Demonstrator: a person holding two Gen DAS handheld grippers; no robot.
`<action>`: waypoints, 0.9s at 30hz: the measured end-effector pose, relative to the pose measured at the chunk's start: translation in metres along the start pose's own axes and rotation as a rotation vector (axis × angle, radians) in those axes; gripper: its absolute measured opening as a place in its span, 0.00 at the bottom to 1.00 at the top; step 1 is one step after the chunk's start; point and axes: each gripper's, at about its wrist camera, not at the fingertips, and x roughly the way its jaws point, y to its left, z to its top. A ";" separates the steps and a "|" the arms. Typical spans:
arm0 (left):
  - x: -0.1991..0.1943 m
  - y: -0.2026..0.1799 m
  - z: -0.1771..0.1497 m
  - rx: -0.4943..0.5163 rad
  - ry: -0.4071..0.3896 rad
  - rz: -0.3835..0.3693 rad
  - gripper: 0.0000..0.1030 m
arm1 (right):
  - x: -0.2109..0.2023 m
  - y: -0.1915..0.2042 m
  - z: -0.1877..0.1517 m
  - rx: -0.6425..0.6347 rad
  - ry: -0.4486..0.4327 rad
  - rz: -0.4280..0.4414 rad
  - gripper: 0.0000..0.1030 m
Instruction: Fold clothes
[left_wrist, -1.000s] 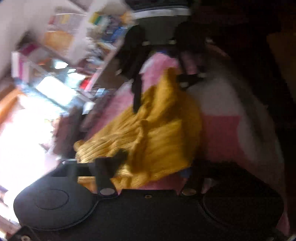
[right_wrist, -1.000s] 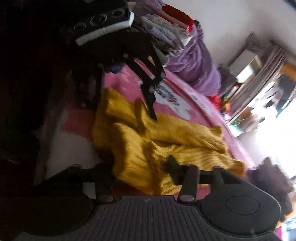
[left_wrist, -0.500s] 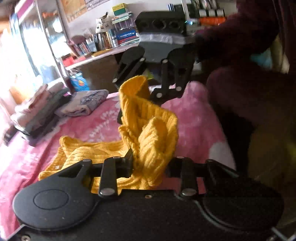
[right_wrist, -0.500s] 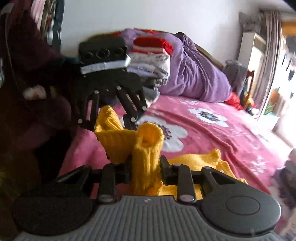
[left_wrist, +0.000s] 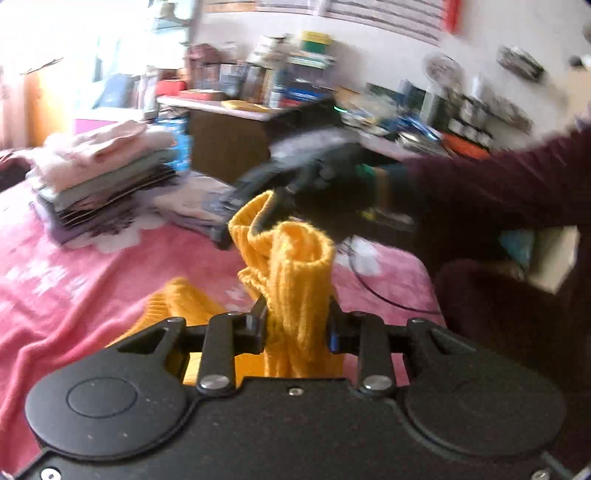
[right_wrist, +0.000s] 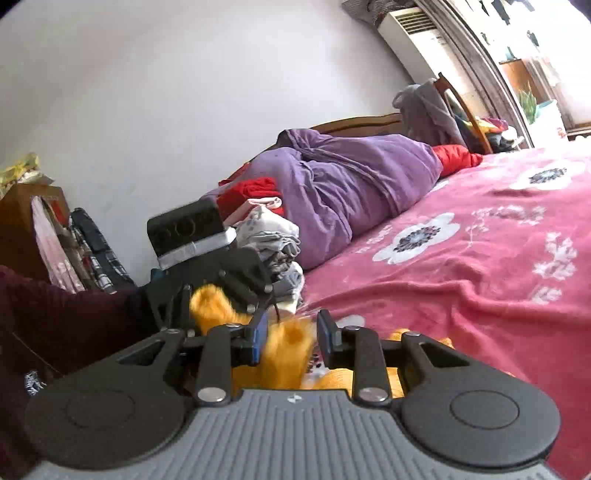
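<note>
A yellow knitted sweater (left_wrist: 295, 273) hangs bunched above the pink flowered bedspread (left_wrist: 74, 295). My left gripper (left_wrist: 297, 321) is shut on one fold of it close to the camera. Farther off, my right gripper (left_wrist: 245, 221) pinches the sweater's raised upper edge, with a dark red sleeve (left_wrist: 498, 192) behind it. In the right wrist view the sweater (right_wrist: 288, 347) sits blurred between the blue pads (right_wrist: 258, 338) of my right gripper (right_wrist: 291, 336). Opposite it, my left gripper (right_wrist: 218, 302) holds the other yellow bunch.
A stack of folded clothes (left_wrist: 99, 173) lies on the bed's far left, before a cluttered desk (left_wrist: 236, 125). In the right wrist view, a second folded pile (right_wrist: 273, 236) and a purple duvet (right_wrist: 351, 184) lie by the headboard. A chair (right_wrist: 450, 107) stands beyond.
Both grippers have risen from the bed with the sweater and swung to level. The sweater went from lying spread on the bedspread to hanging bunched between the two grippers.
</note>
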 end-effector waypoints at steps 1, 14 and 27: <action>0.006 0.006 -0.003 -0.028 0.010 0.016 0.25 | 0.001 -0.007 -0.002 0.019 -0.005 -0.021 0.28; -0.005 -0.072 -0.067 0.010 -0.201 0.145 0.23 | -0.044 -0.045 -0.070 0.355 -0.247 0.073 0.44; 0.061 -0.192 -0.160 0.671 0.089 0.463 0.50 | -0.043 0.087 -0.160 0.230 0.100 -0.252 0.44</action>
